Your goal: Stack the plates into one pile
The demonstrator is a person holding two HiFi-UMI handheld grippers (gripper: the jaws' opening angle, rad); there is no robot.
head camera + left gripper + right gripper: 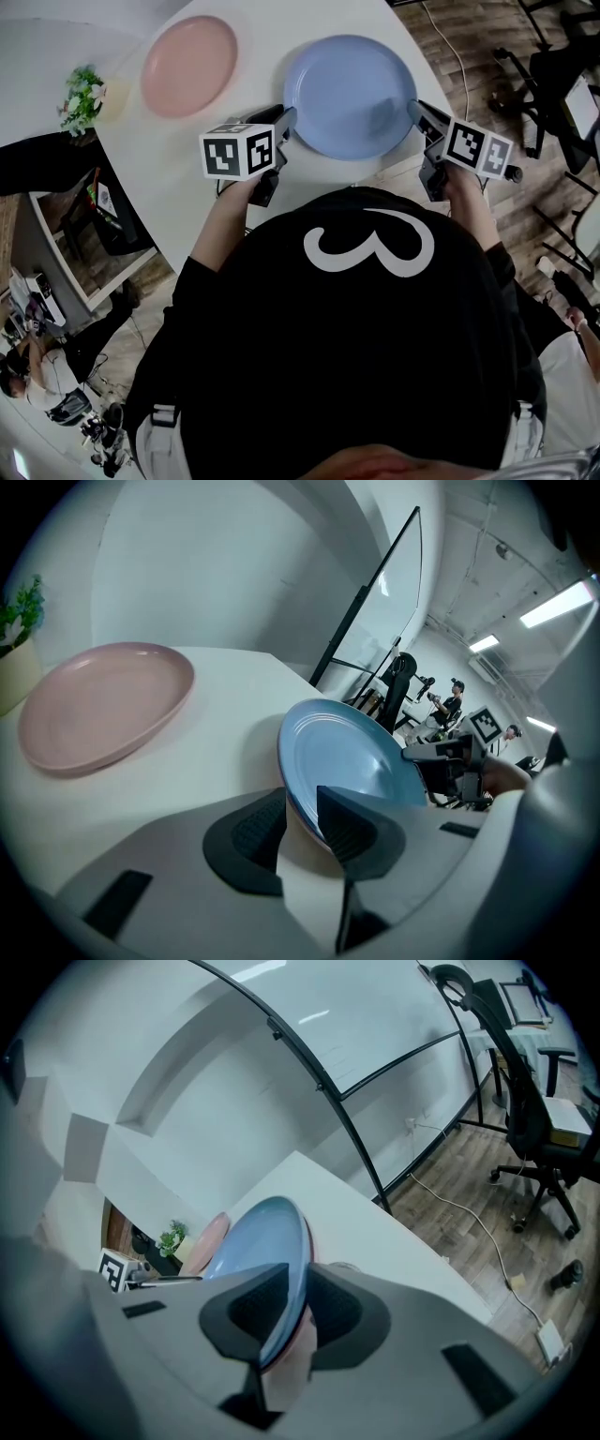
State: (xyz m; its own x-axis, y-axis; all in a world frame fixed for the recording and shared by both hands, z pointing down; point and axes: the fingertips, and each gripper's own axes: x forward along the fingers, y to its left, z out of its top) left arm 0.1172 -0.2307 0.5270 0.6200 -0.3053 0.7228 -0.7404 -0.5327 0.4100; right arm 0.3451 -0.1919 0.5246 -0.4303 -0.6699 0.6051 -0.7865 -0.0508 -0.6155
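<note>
The left claw (300, 822) is barely parted, clamped on the blue plate's (349, 94) left rim. The right claw (286, 1312) pinches the opposite rim just as tightly. The pink plate (188, 66) lies apart on the table (262, 28), beside a plant (82, 97). Only the right gripper view shows a chair (530, 1119).

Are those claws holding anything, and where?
Yes, the blue plate: the left gripper clamps its left rim, the right gripper its right rim.

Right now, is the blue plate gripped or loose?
Gripped. The left gripper clamps one edge of the blue plate, the right gripper the opposite edge.
</note>
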